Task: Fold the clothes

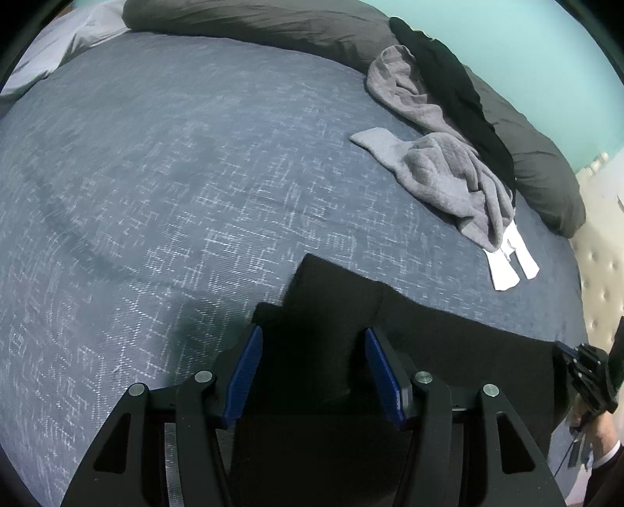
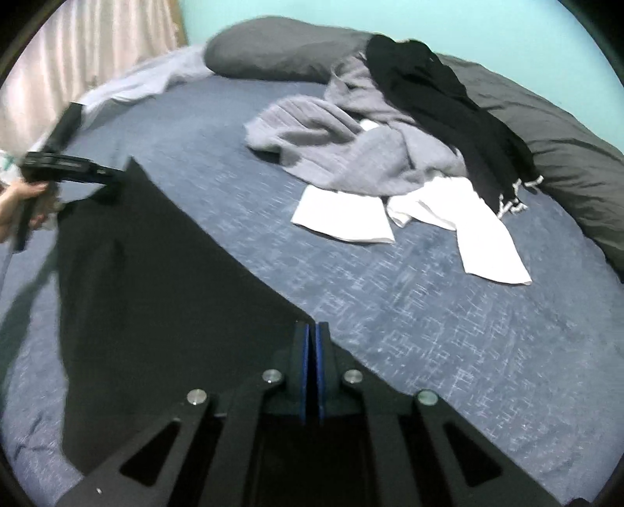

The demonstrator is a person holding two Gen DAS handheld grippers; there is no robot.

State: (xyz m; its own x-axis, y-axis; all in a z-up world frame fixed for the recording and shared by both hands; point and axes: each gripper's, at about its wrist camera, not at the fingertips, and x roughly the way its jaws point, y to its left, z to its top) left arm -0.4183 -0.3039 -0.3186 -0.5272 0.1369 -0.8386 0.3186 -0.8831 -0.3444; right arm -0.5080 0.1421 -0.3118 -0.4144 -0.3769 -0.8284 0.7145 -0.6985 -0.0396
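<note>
Two grippers work the black garment [image 2: 156,280]: my right gripper [image 2: 312,331] pinches its edge, left gripper [image 1: 312,351] spread; next, fold across.

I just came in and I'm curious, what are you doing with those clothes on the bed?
A person is folding a black garment spread on the blue bedspread. The right tongs are shut on one edge of it. The left tongs hang open over another part, with the cloth between them but not pinched. A pile of grey clothes, a white garment and another black one waits near the dark pillows.
</note>
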